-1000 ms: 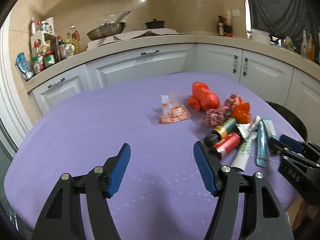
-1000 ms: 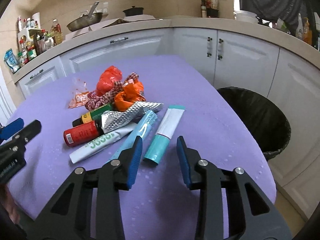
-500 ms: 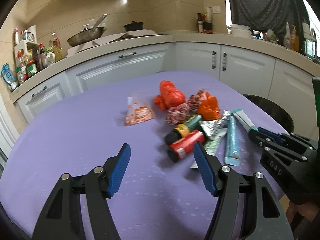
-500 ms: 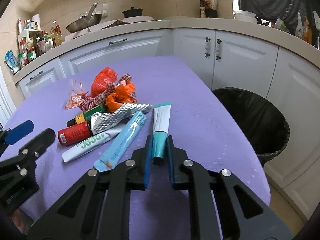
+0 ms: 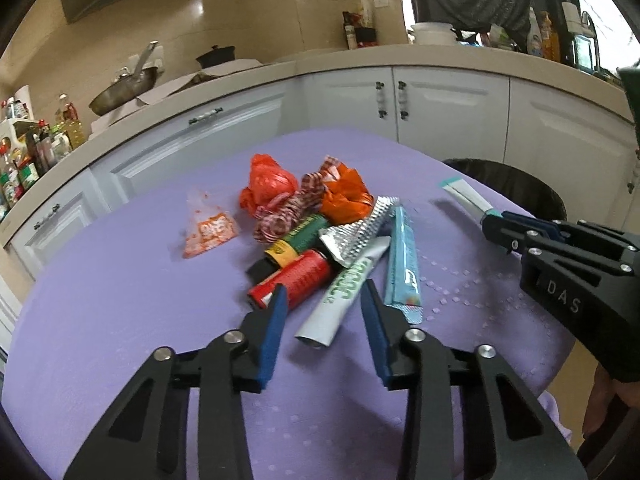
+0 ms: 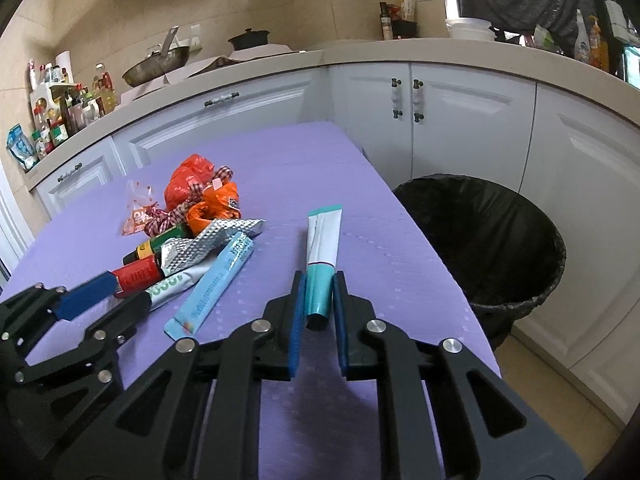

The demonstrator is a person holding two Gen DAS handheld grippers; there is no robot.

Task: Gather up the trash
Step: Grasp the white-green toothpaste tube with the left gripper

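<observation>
A pile of trash lies on the purple table (image 5: 120,300): a white tube with green letters (image 5: 344,292), a red can (image 5: 296,280), a light blue wrapper (image 5: 404,260), a silver foil pack (image 5: 356,232), a dark bottle (image 5: 296,240) and orange bags (image 5: 268,184). My left gripper (image 5: 322,320) is open, its jaws on either side of the white tube's near end. My right gripper (image 6: 318,300) is shut on a teal and white tube (image 6: 322,252), lifted off the table; this tube also shows in the left wrist view (image 5: 468,196). A black lined trash bin (image 6: 480,240) stands right of the table.
White cabinets (image 6: 440,120) and a counter with a pan (image 6: 156,64), a pot and bottles run behind the table. A clear snack bag (image 5: 204,228) lies left of the pile. The table's right edge meets the bin (image 5: 508,188).
My right gripper closed on the teal and white tube and raised it. My left gripper moved right to the pile and narrowed around the white tube's end.
</observation>
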